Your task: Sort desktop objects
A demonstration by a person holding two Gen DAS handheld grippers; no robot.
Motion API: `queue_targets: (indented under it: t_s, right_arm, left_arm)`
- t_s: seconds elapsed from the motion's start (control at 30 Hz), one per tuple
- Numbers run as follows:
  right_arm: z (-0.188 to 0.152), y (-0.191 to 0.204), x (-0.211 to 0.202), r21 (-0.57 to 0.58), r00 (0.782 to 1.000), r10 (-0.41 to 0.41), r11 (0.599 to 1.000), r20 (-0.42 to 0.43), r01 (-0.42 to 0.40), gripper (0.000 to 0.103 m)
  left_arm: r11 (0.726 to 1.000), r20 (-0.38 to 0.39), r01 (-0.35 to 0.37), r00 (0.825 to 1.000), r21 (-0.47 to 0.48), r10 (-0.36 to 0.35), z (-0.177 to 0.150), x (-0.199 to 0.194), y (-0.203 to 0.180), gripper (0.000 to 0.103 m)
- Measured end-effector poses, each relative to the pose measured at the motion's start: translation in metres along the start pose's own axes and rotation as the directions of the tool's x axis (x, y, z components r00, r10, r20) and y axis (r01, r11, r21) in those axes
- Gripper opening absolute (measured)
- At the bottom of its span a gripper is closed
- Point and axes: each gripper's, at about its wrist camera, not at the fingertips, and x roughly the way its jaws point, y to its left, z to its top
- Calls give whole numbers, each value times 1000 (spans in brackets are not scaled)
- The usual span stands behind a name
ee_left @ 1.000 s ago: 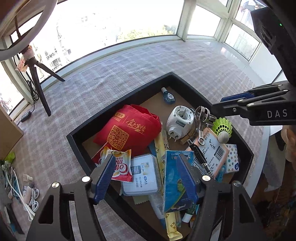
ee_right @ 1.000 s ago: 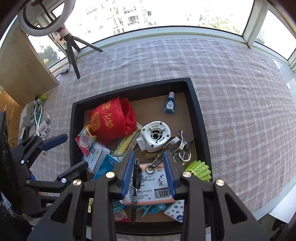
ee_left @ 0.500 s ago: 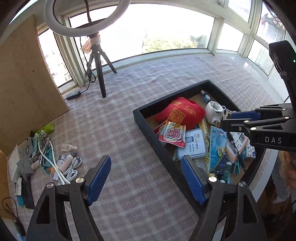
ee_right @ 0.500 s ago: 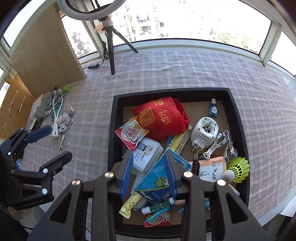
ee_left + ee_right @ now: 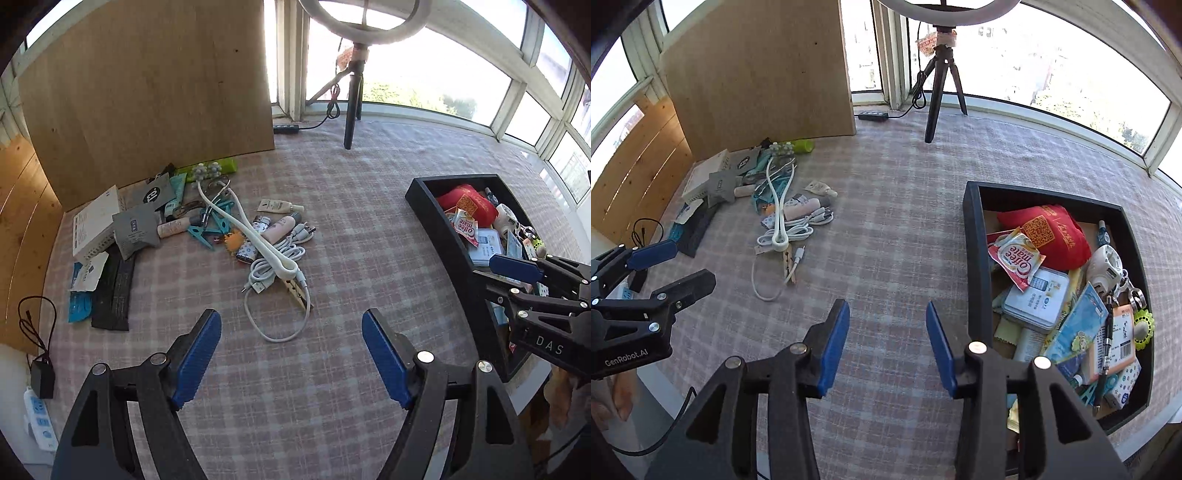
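Note:
A black tray (image 5: 977, 236) on the right of the checked tablecloth holds a red bag (image 5: 1047, 232), a Coffee-mate sachet (image 5: 1015, 256), a tin (image 5: 1038, 297) and other small items; it also shows in the left wrist view (image 5: 443, 229). A pile of loose objects lies at the left: a white cable (image 5: 275, 273), a wooden peg (image 5: 297, 291), a white box (image 5: 94, 225), teal clips (image 5: 210, 225). My left gripper (image 5: 291, 354) is open and empty above bare cloth near the cable. My right gripper (image 5: 882, 343) is open and empty, left of the tray.
A wooden board (image 5: 147, 92) stands behind the pile. A ring-light tripod (image 5: 938, 85) stands at the back by the windows. A power strip (image 5: 37, 417) and black adapter (image 5: 42, 373) sit at the table's left edge. Checked cloth (image 5: 886, 206) lies between pile and tray.
Both grippers have swung left, away from above the tray. The left one now faces the loose pile; the right one has come off the tray over bare cloth. Both stay open and empty.

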Motion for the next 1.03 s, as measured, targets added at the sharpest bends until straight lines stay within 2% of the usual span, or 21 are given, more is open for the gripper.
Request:
queue_targets:
  t_s: [0.23, 0.4, 0.67, 1.03]
  right_arm:
    - [-5, 61, 13, -2, 1000, -2, 1000, 5, 2, 50]
    - [-7, 95, 20, -14, 1000, -17, 1000, 24, 18, 53]
    - [-9, 128, 35, -25, 999, -39, 999, 20, 40, 53]
    - [-13, 146, 54, -43, 998, -55, 998, -26, 54, 53]
  left_arm:
    - [997, -24, -40, 999, -63, 38, -26, -1, 68, 77]
    - [995, -39, -64, 997, -72, 61, -40, 0, 97, 77]
    - [994, -55, -51, 997, -101, 45, -48, 5, 131, 77]
    - [994, -42, -30, 999, -109, 26, -56, 10, 151, 80]
